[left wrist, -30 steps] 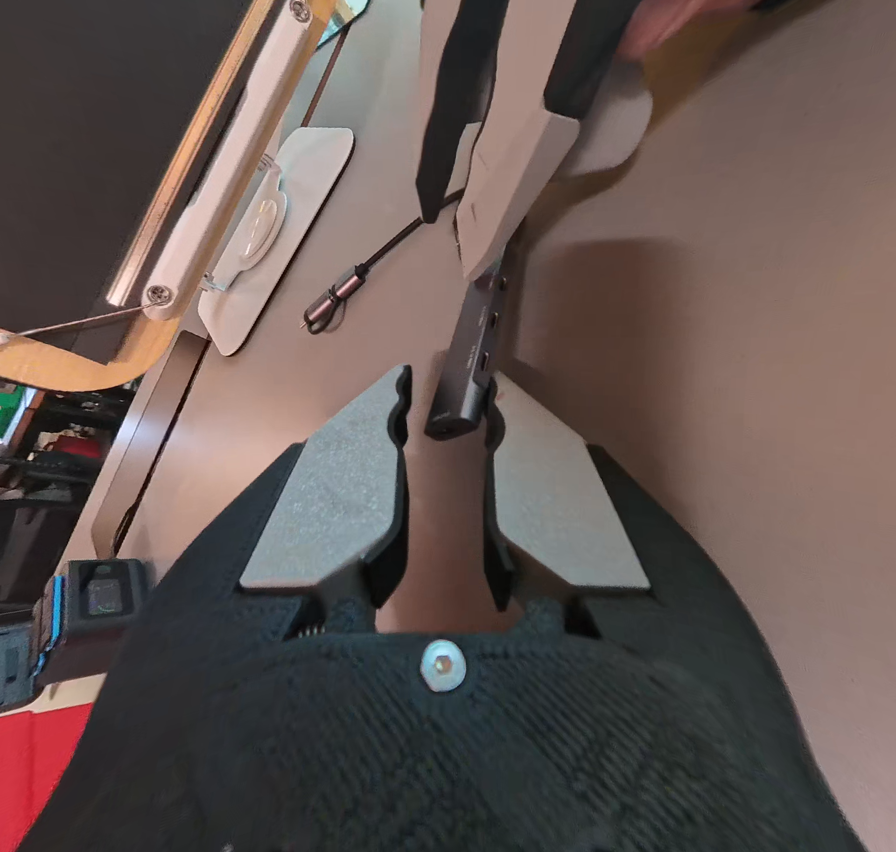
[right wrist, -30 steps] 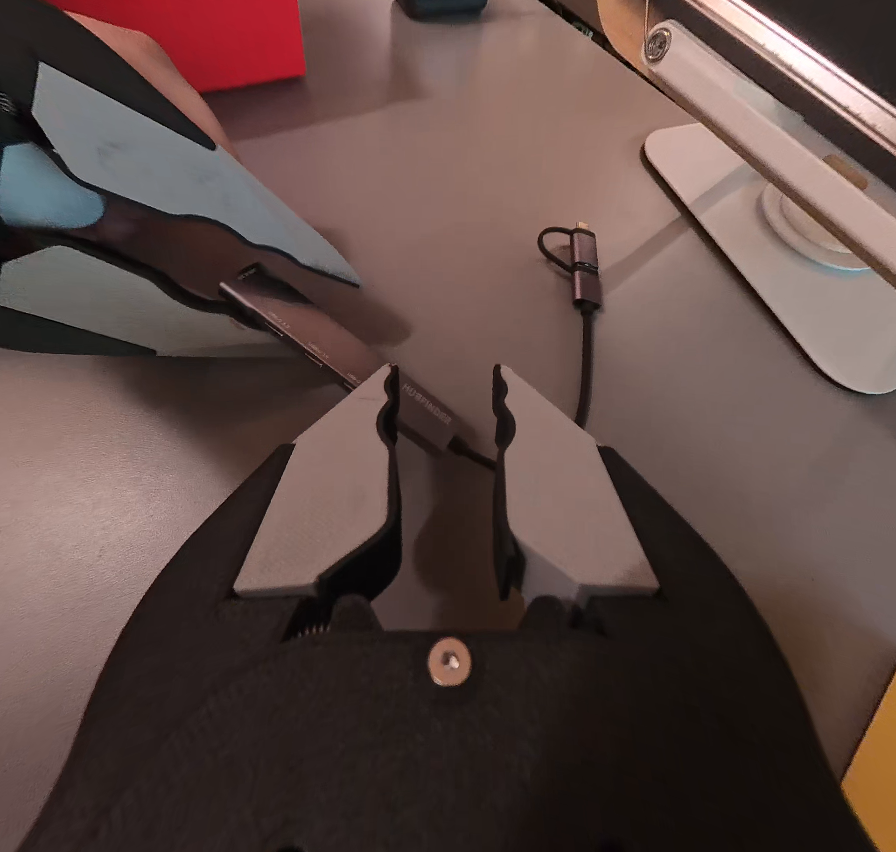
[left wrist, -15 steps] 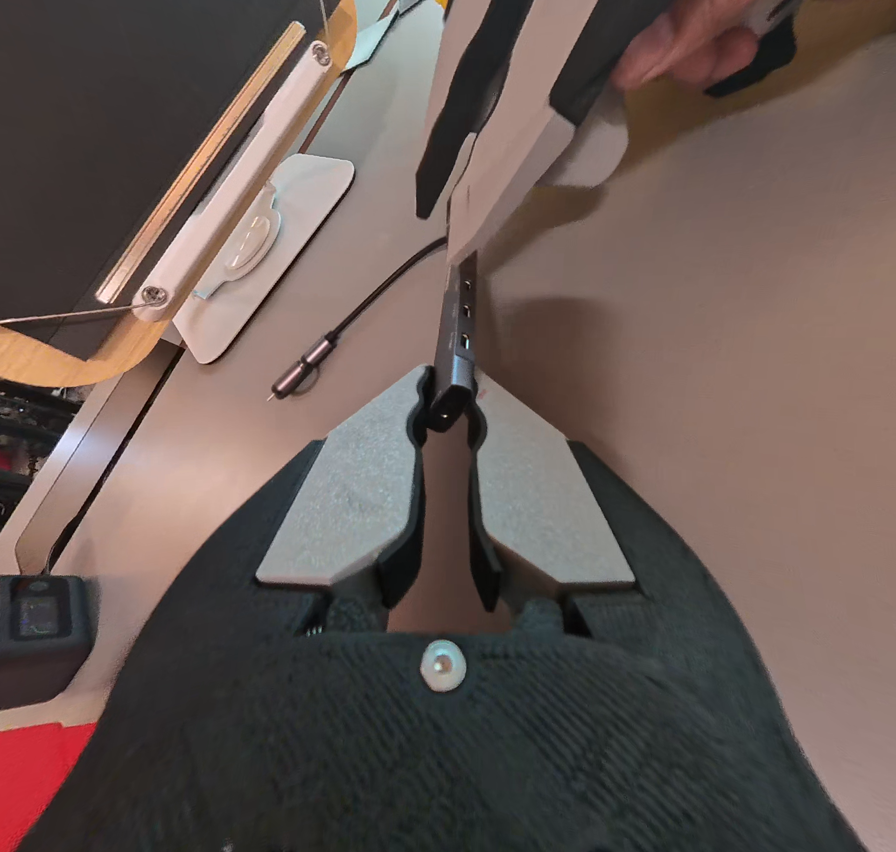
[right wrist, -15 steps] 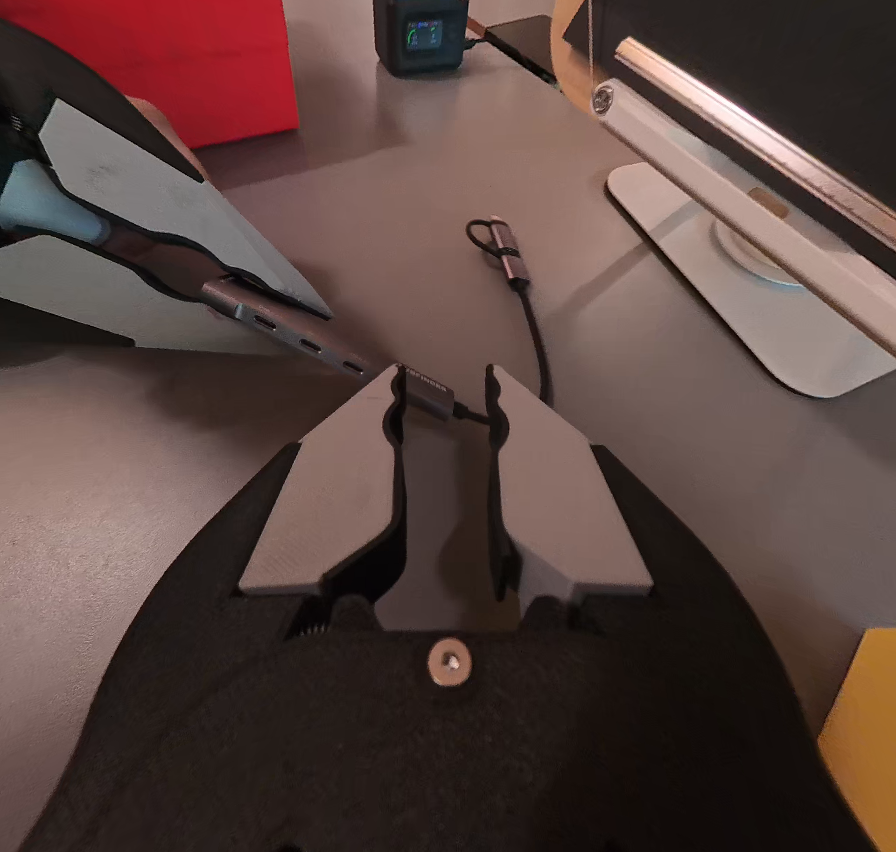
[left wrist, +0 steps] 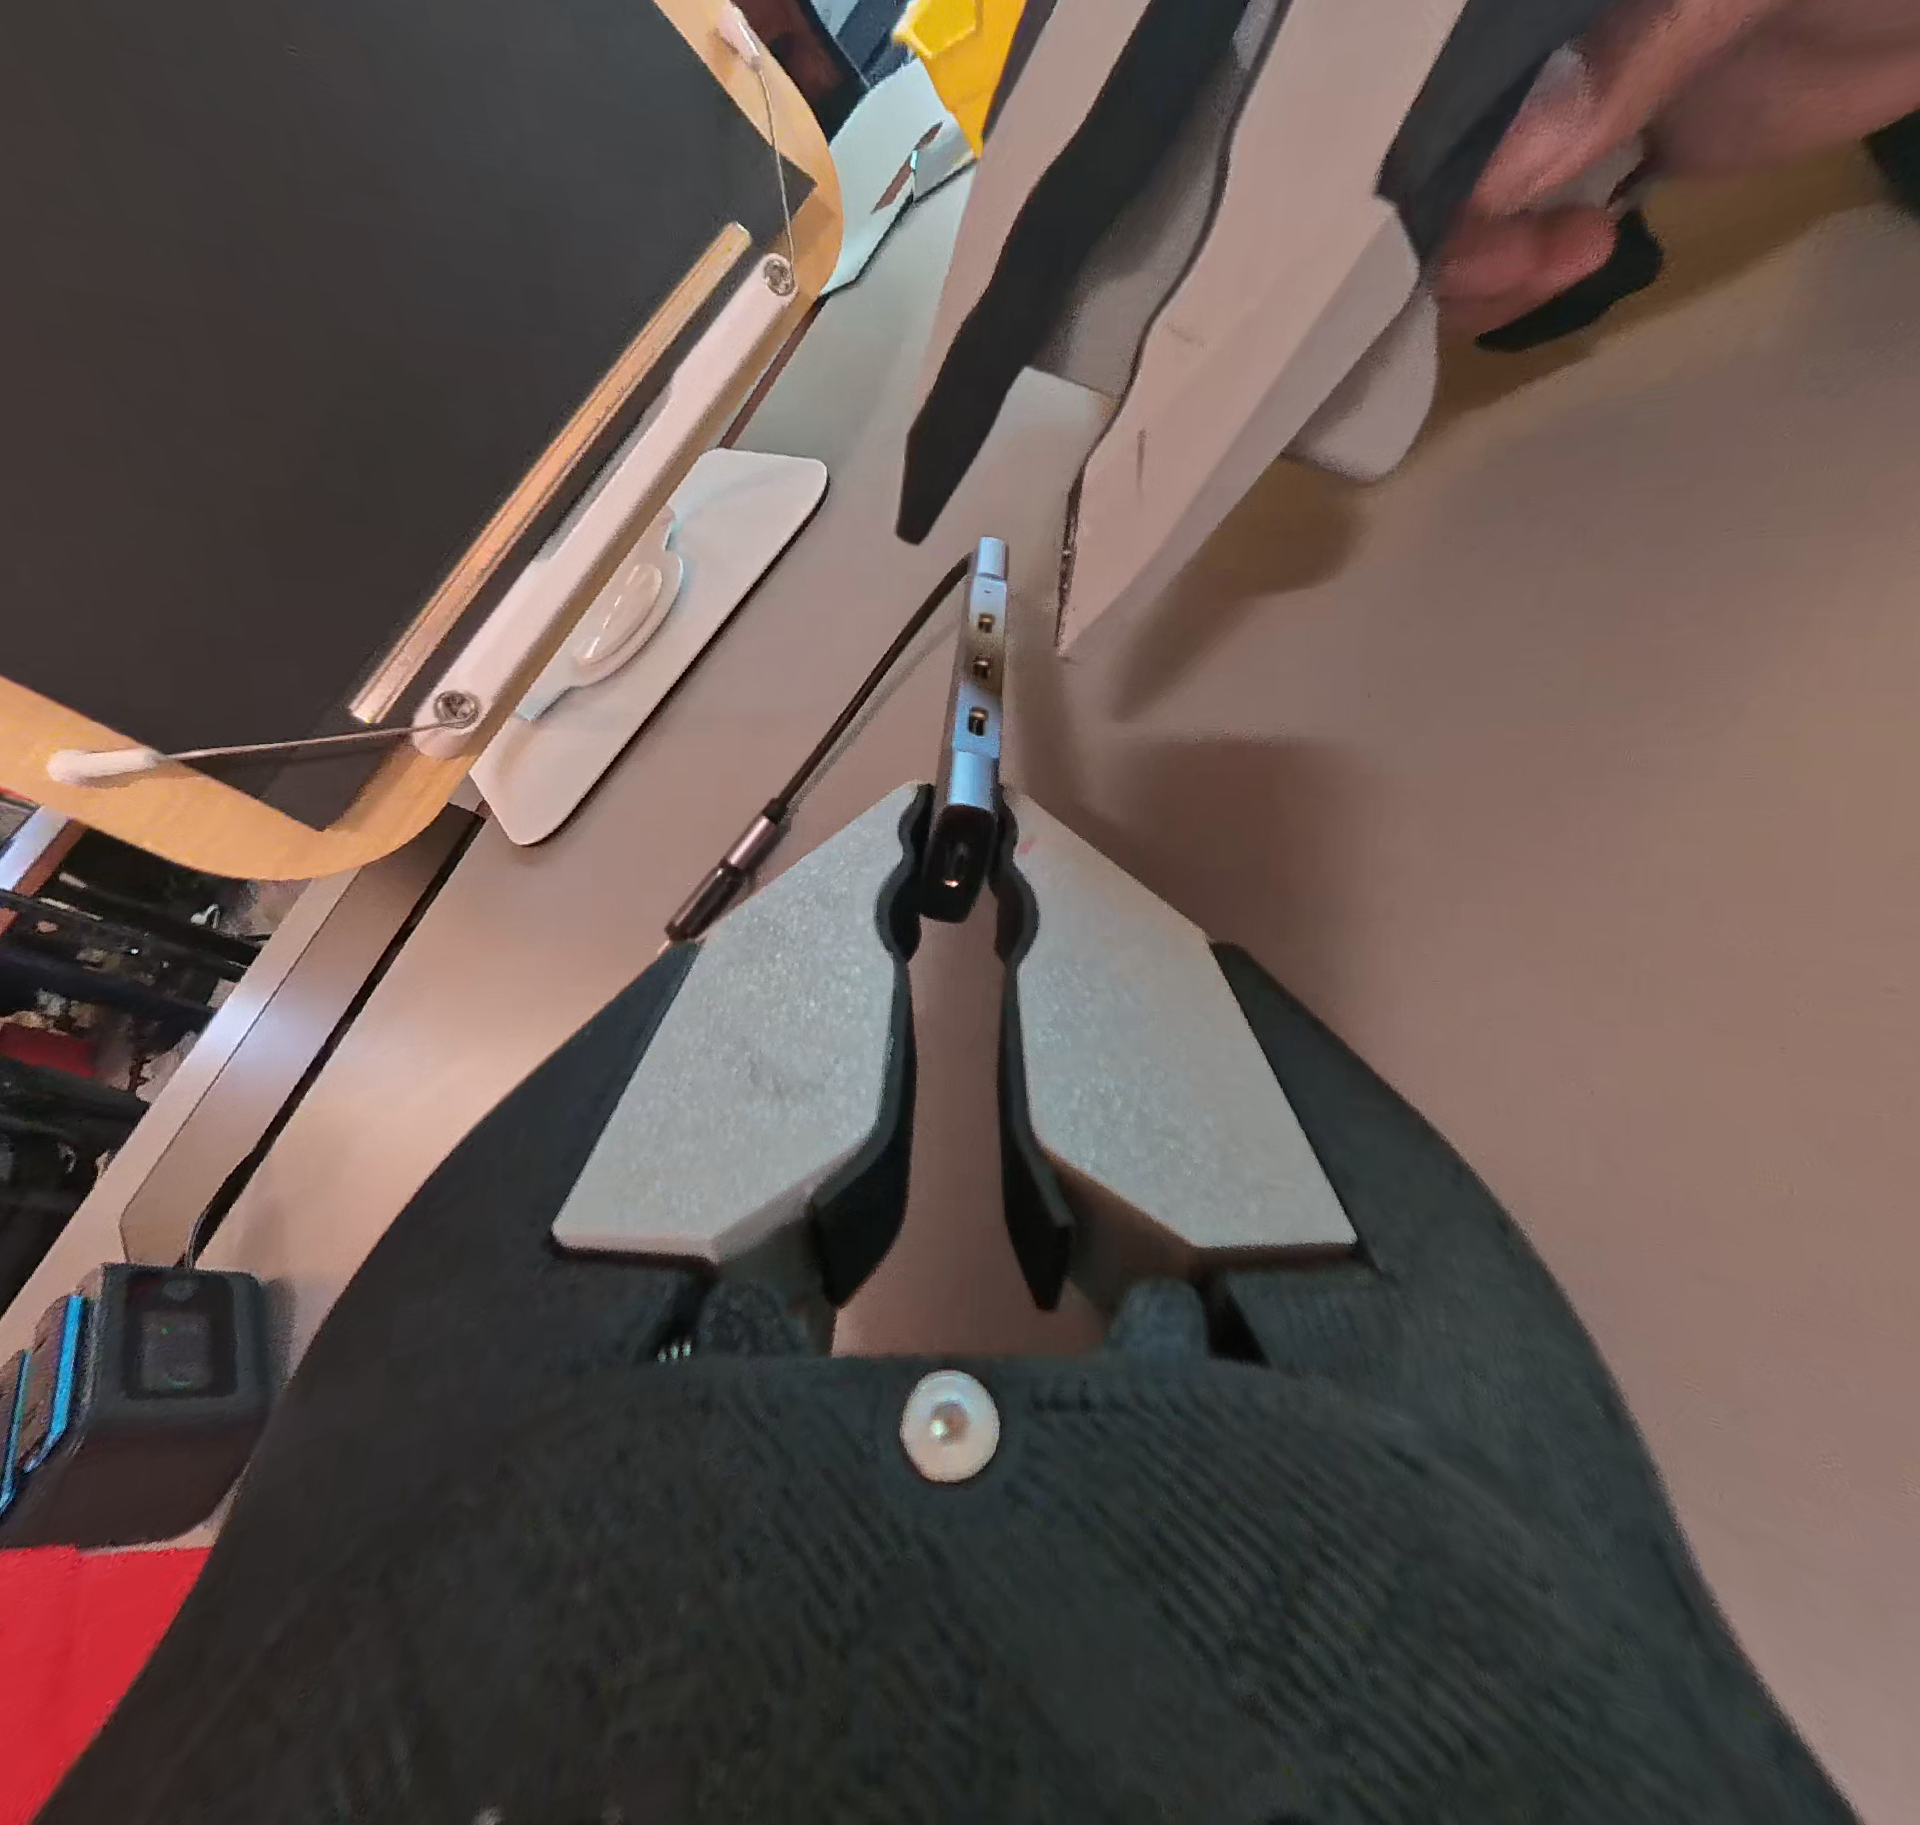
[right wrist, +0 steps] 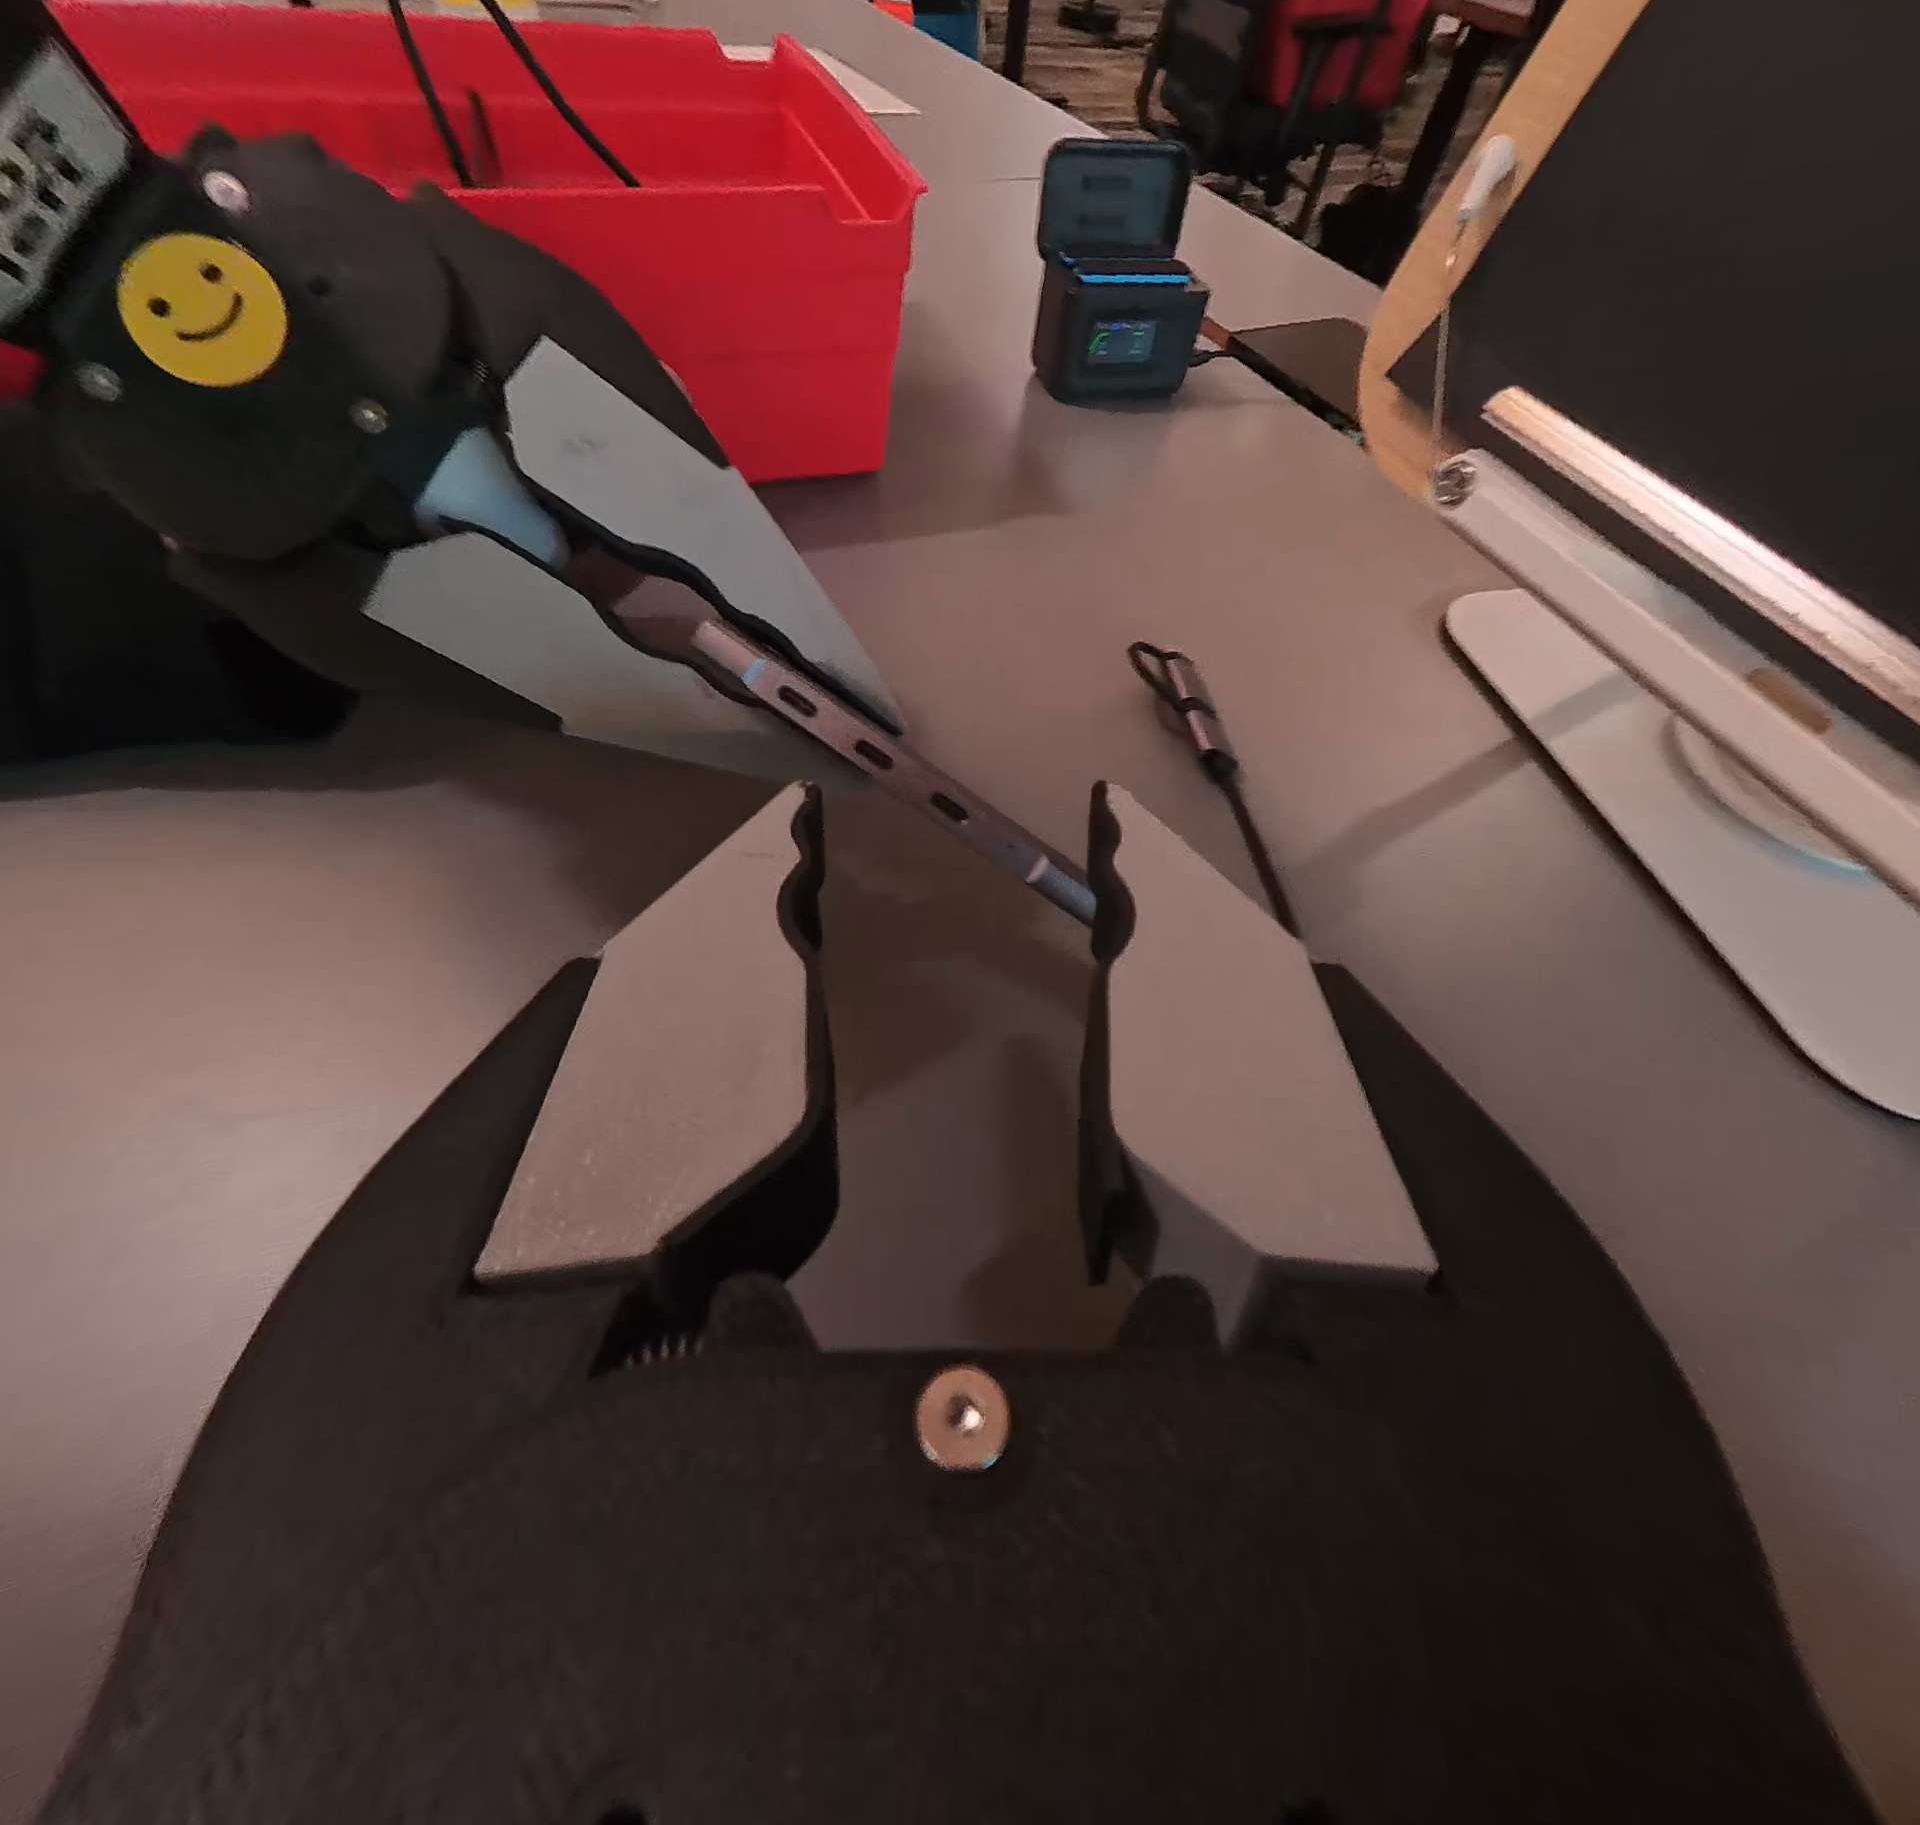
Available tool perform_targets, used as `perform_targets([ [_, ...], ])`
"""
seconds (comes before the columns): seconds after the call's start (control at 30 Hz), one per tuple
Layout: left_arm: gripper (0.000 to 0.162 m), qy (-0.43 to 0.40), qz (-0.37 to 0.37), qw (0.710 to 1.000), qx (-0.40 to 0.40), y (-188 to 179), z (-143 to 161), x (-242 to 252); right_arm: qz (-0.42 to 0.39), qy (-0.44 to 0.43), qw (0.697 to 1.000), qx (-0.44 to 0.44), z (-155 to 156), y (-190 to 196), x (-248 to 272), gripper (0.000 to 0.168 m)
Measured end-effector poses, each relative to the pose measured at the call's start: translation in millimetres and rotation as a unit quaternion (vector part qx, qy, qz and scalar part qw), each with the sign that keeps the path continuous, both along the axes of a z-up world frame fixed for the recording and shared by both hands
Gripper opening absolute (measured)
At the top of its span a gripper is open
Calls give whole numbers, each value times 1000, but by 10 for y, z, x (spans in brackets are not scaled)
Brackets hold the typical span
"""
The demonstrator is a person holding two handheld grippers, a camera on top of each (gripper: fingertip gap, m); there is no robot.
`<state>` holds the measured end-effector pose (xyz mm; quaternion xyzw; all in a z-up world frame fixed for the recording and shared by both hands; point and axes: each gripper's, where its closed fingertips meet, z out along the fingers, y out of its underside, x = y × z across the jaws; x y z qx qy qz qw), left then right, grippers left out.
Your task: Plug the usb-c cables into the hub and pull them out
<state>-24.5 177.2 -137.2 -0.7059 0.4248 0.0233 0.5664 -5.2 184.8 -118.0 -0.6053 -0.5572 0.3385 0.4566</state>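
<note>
Presently our left gripper (left wrist: 951, 866) clamps the hub (left wrist: 977, 695) by one end above the surface (left wrist: 1455, 944), right gripper (right wrist: 951, 840) spread empty; we judge that insertion force could twist it loose.

Grey hub (left wrist: 975, 726), red bin (right wrist: 727, 248)

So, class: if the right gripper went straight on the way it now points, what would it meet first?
The hub. The open right gripper points at the bar, whose near end lies by its right finger, while the left gripper holds the far end. Depth is unclear; it may pass above and reach the table.
</note>
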Motion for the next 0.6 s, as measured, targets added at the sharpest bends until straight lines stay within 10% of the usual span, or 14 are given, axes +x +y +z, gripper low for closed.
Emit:
perform_targets([
  [0.6, 7, 6, -25, 1000, 10, -53, 5, 84, 4, -57, 997, 51, -191, -38, -39, 29],
])
